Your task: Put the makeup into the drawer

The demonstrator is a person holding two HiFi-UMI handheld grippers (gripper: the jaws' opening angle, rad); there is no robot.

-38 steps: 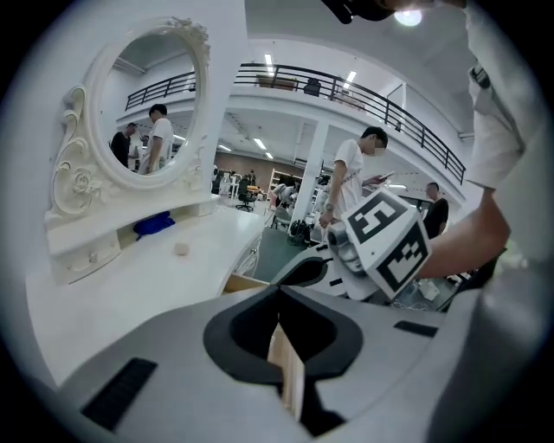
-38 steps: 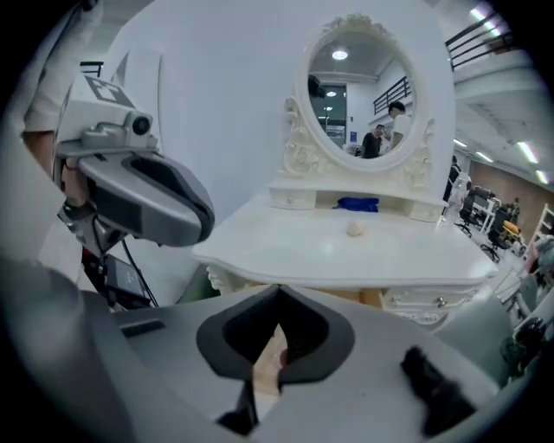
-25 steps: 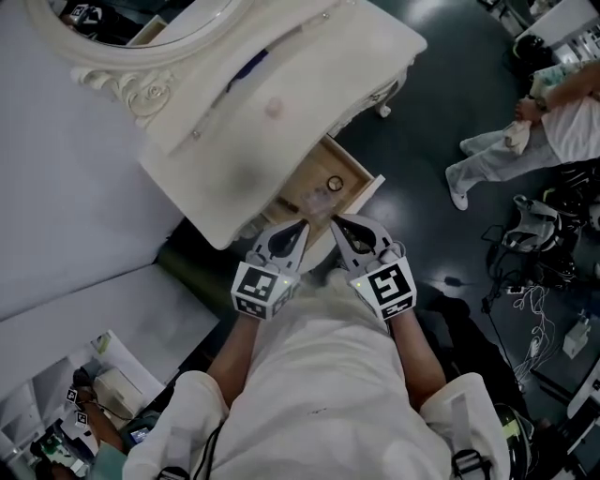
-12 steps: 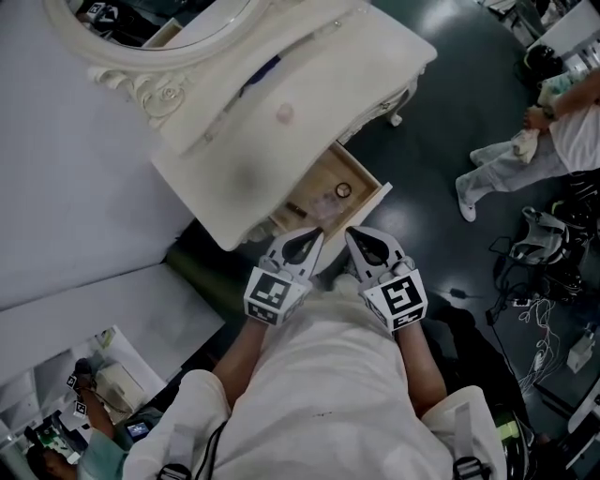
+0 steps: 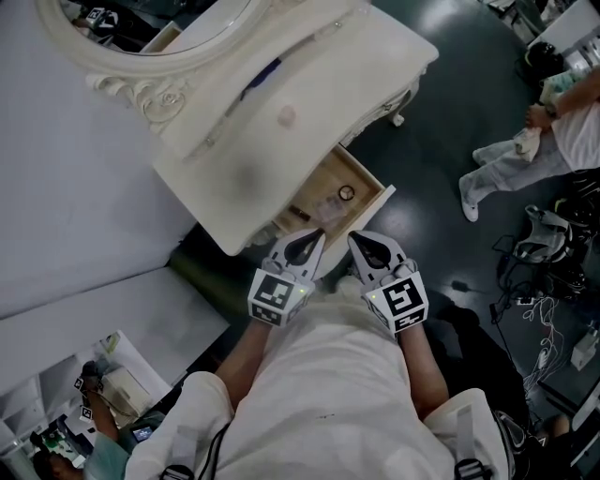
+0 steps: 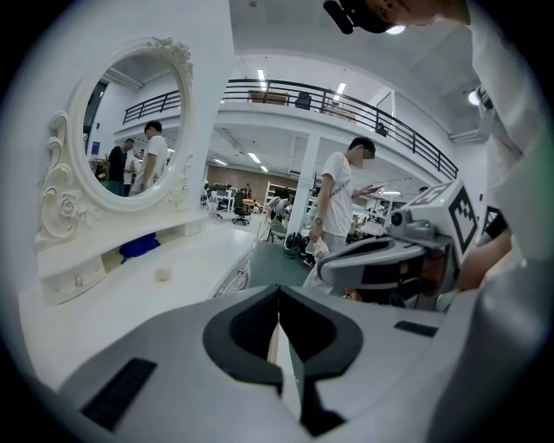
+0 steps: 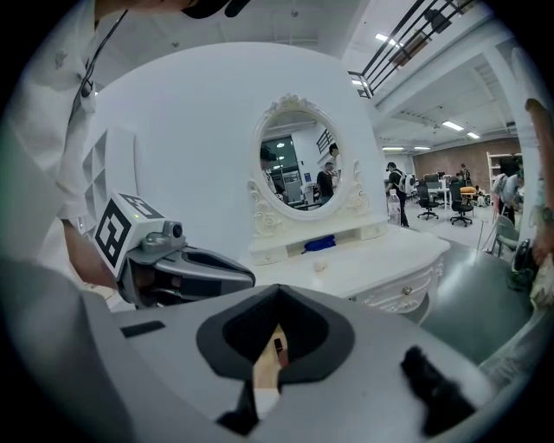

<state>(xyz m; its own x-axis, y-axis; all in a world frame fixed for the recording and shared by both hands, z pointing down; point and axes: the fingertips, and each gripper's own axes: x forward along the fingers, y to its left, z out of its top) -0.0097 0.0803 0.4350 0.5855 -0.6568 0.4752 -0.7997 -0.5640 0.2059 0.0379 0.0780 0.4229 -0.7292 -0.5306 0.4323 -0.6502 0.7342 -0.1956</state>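
Note:
The white dressing table (image 5: 309, 84) has its wooden drawer (image 5: 361, 178) pulled open. Inside lie a round ringed item (image 5: 346, 193) and a clear item (image 5: 327, 205). A small pinkish ball (image 5: 287, 115) rests on the tabletop, and a blue item (image 5: 265, 70) lies on the shelf under the mirror. My left gripper (image 5: 309, 238) and right gripper (image 5: 356, 240) hover side by side just in front of the drawer. Both are shut and empty. In the right gripper view a small dark red stick (image 7: 279, 347) shows on the drawer's wood below the shut jaws.
An oval mirror (image 5: 141, 23) stands at the table's back. A person (image 5: 553, 131) stands on the dark floor at right, near cables and gear (image 5: 534, 248). A white wall panel (image 5: 75, 216) lies left of the table. A cluttered shelf (image 5: 84, 403) sits at bottom left.
Both grippers stay shut in the same spot before the drawer. Only the head view has shifted slightly.

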